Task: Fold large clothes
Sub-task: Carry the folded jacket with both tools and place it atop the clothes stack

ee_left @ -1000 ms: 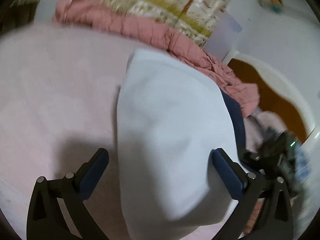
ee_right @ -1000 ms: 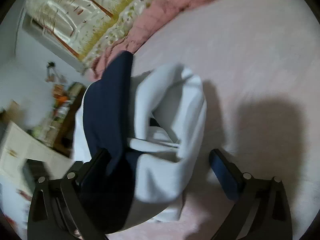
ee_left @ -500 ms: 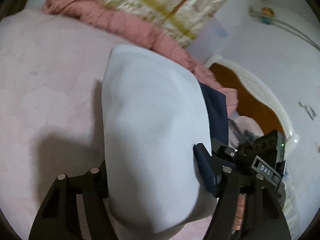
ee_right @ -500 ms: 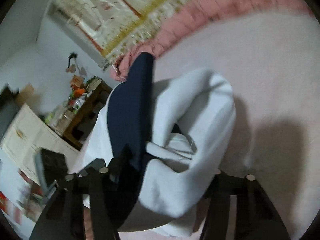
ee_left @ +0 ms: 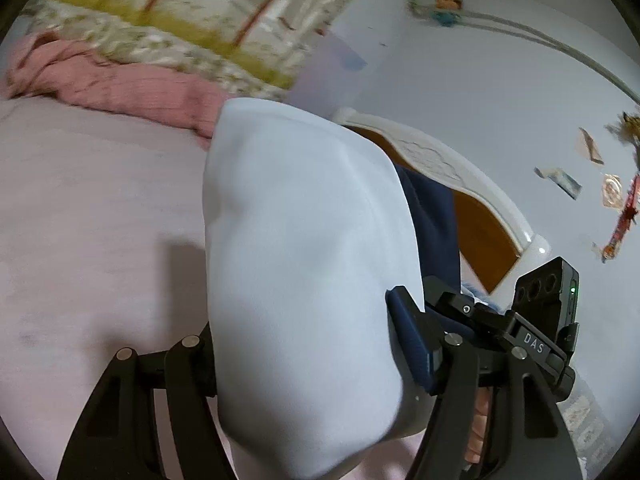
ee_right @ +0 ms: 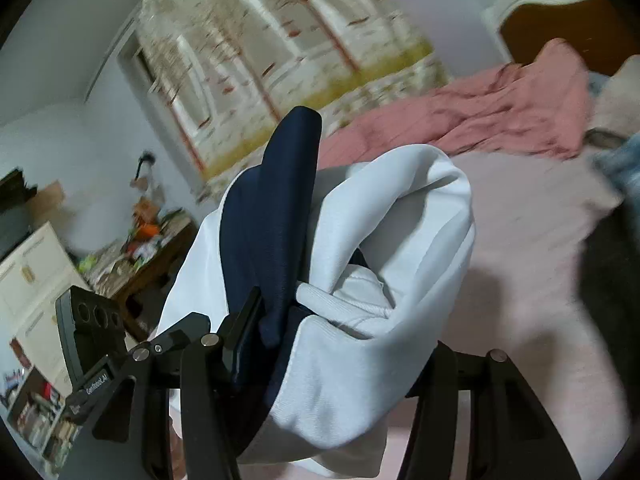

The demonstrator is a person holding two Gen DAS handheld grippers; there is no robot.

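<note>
A folded white and navy garment (ee_left: 296,264) is held up above the pink bed (ee_left: 88,216). My left gripper (ee_left: 304,344) is shut on its one side; the white cloth hides the left finger's pad. In the right wrist view the garment (ee_right: 400,248) shows a white bundle with a navy panel (ee_right: 272,216) on its left. My right gripper (ee_right: 340,344) is shut on that bundle from the other side. The other gripper shows in each view, at the right (ee_left: 516,332) and at the left (ee_right: 132,356).
A crumpled pink blanket (ee_left: 120,84) lies along the bed's far edge, also in the right wrist view (ee_right: 480,116). A white and orange headboard (ee_left: 472,208) stands at the right. A patterned curtain (ee_right: 288,60), a cluttered wooden desk (ee_right: 148,248) and a dark garment (ee_right: 612,272) are around.
Both grippers closed on the folded garment and lifted it off the bed. The views tilted up, showing more wall and curtain.
</note>
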